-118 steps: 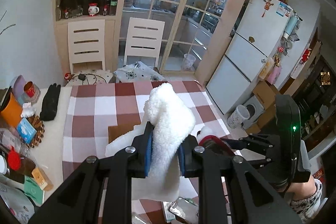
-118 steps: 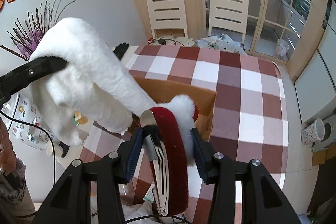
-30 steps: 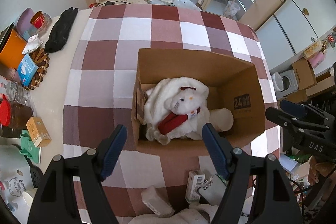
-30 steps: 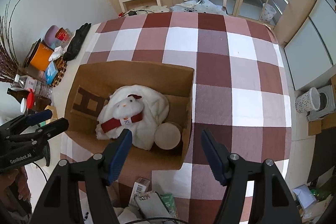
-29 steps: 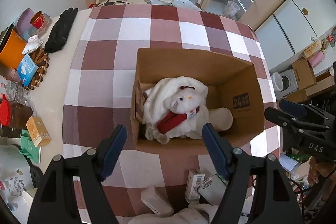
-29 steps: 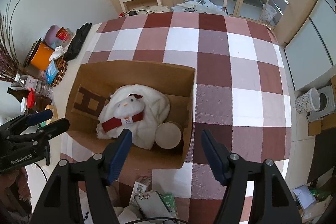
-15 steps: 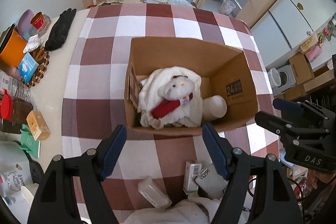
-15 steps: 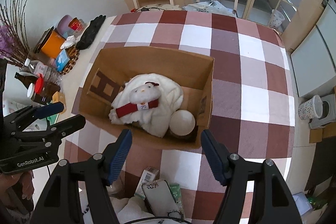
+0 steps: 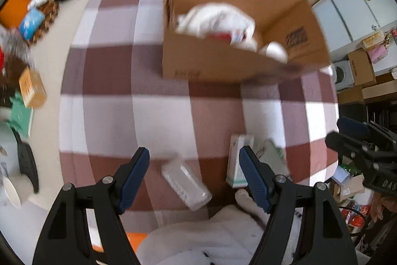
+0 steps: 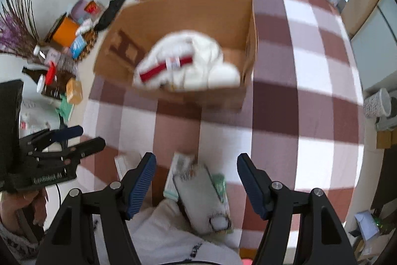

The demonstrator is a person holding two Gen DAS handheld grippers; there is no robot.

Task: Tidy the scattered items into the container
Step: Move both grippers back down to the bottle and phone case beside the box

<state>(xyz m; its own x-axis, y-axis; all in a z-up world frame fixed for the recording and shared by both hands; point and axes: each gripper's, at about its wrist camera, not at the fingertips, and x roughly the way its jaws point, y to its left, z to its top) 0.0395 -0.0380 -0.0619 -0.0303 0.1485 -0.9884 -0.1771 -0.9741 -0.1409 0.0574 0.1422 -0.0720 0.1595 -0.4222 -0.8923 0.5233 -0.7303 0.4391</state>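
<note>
1. The cardboard box (image 9: pixel 223 58) stands on the checked desk (image 9: pixel 153 113), well beyond both tongs, with its top open. A white plush toy (image 10: pixel 183 61) with a red band and a white cup (image 10: pixel 223 77) already lie inside it.

2. The scattered items are at the near edge of the desk: a clear rectangular case (image 9: pixel 186 184), a white-and-green carton (image 9: pixel 239 160) and a grey flat pack (image 10: pixel 201 195) lying partly over the carton. The pictures are blurred, so their labels cannot be read.

3. The left tongs (image 9: pixel 194 175) hang above the clear case with jaws released and nothing between them. The case lies slantwise to the jaws, so a straight closing may catch only a corner and spin it away, perhaps off the near edge.

4. The right tongs (image 10: pixel 196 179) are likewise released and empty, over the flat pack and carton. Because these overlap, one pinch may take both badly, and the lower one could slip out on the way to the box.

5. A white fleecy cloth (image 9: pixel 218 237) lies just under both tongs at the desk edge; a low reach could snag it instead.

6. The two tongs work near each other here and might collide if both close in together.

7. The bulky toy fills much of the box, so a dropped item may land on it.
</note>
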